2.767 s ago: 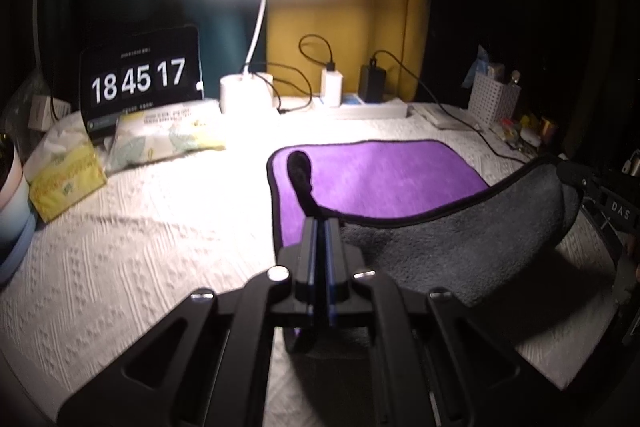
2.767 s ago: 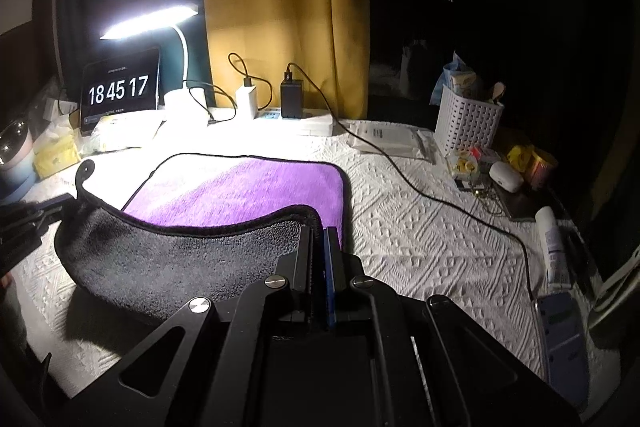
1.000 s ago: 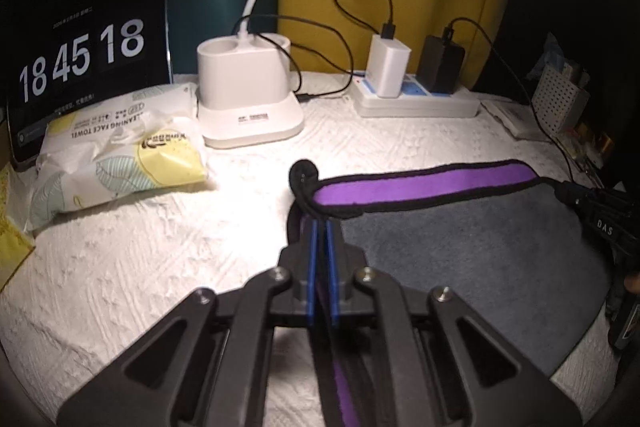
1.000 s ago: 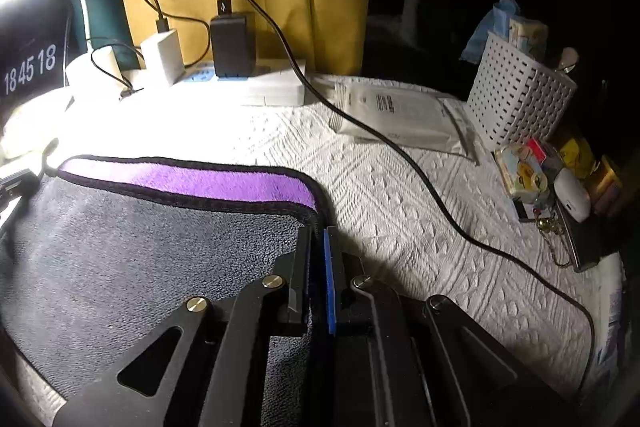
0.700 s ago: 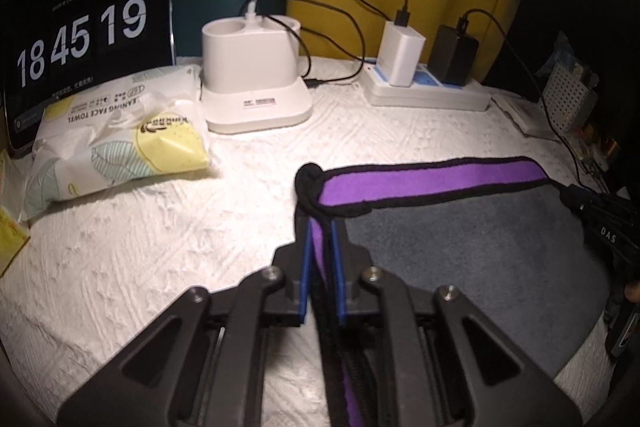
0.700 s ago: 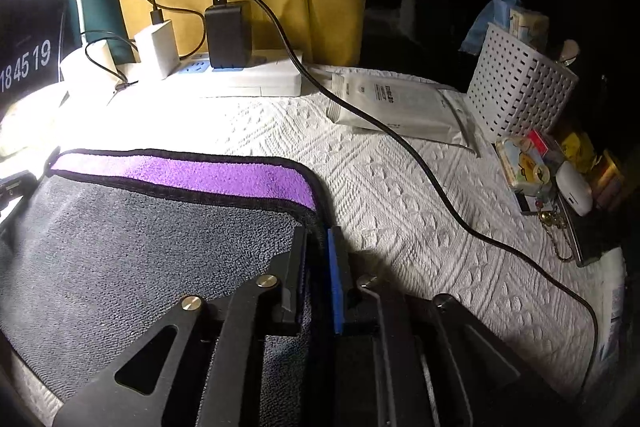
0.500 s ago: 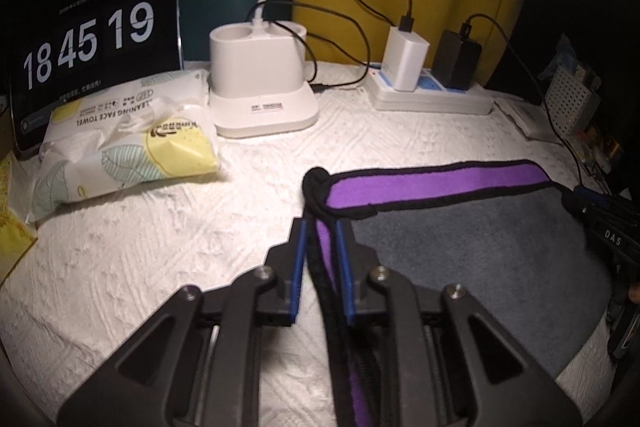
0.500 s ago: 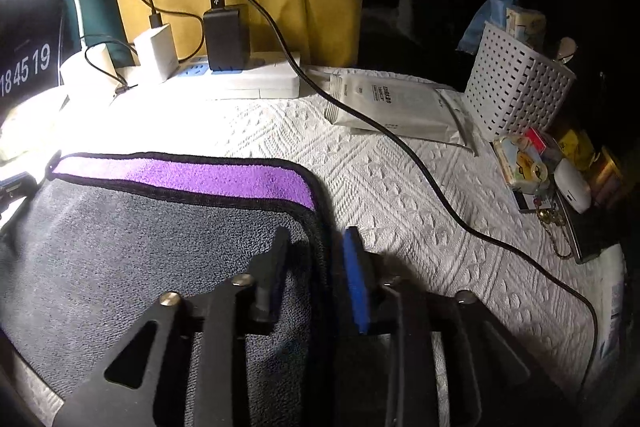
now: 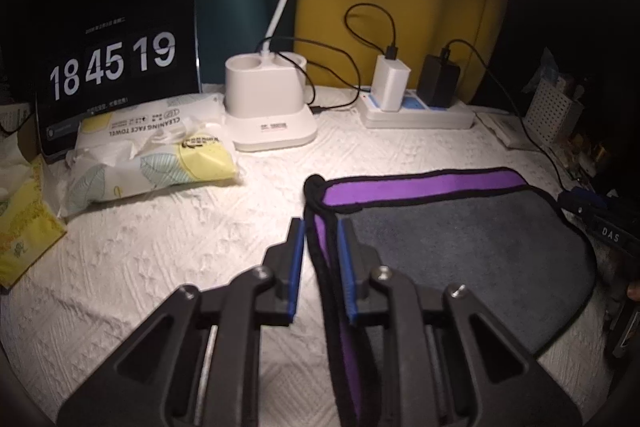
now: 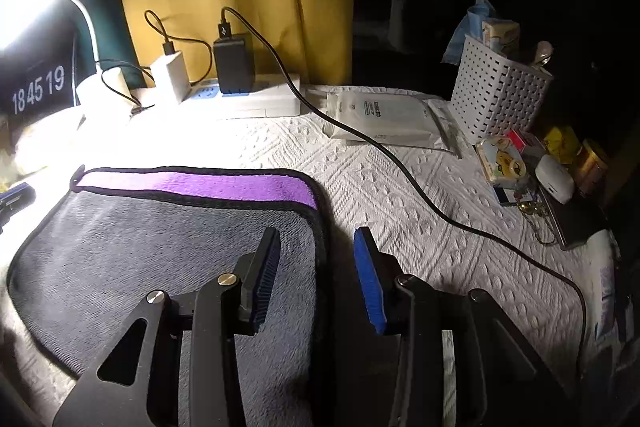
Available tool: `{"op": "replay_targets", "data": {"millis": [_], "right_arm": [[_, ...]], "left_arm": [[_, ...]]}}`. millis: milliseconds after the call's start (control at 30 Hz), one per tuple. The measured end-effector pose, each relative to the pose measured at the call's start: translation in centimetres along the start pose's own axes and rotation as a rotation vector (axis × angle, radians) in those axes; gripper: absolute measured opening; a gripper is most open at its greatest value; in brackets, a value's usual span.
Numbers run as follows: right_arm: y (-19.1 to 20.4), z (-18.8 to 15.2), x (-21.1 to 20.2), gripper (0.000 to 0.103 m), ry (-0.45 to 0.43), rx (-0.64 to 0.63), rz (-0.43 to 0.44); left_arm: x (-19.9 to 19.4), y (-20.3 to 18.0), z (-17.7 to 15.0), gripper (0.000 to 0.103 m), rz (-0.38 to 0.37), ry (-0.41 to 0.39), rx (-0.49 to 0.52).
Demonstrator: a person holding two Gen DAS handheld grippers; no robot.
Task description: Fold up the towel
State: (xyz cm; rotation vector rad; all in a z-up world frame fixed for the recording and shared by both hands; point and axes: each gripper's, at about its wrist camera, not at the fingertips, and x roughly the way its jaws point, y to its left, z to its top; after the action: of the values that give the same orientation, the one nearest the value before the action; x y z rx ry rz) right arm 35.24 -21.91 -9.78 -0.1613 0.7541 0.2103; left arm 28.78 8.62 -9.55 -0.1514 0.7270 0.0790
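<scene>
With one fold laid down, the towel (image 10: 160,239) lies flat on the tablecloth (image 10: 400,211), grey side up, a purple strip showing along its far edge. Left gripper (image 9: 320,259) is released, jaws apart either side of the towel's left hem, gripping nothing. Right gripper (image 10: 316,267) is released too, jaws wide over the right hem. First fold looks done, slightly short of the far edge; probably a second fold remains.
</scene>
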Motion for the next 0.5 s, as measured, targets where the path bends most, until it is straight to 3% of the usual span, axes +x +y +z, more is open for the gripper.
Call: {"op": "replay_targets", "data": {"millis": [133,233,500], "right_arm": [[0.1,-0.5,-1.5,0.043,-0.019,0.003,0.011],[0.1,-0.8,-2.7,0.054,-0.035,0.008,0.023],[0.5,-1.9,-5.7,0.054,-0.071,0.004,0.031]], "left_arm": [[-1.7,-0.4,-0.7,0.019,-0.001,-0.019,0.017],[-2.8,-0.9,-1.2,0.019,-0.007,-0.032,0.026],[-5.6,-1.6,-2.6,0.019,-0.027,-0.048,0.021]]}}
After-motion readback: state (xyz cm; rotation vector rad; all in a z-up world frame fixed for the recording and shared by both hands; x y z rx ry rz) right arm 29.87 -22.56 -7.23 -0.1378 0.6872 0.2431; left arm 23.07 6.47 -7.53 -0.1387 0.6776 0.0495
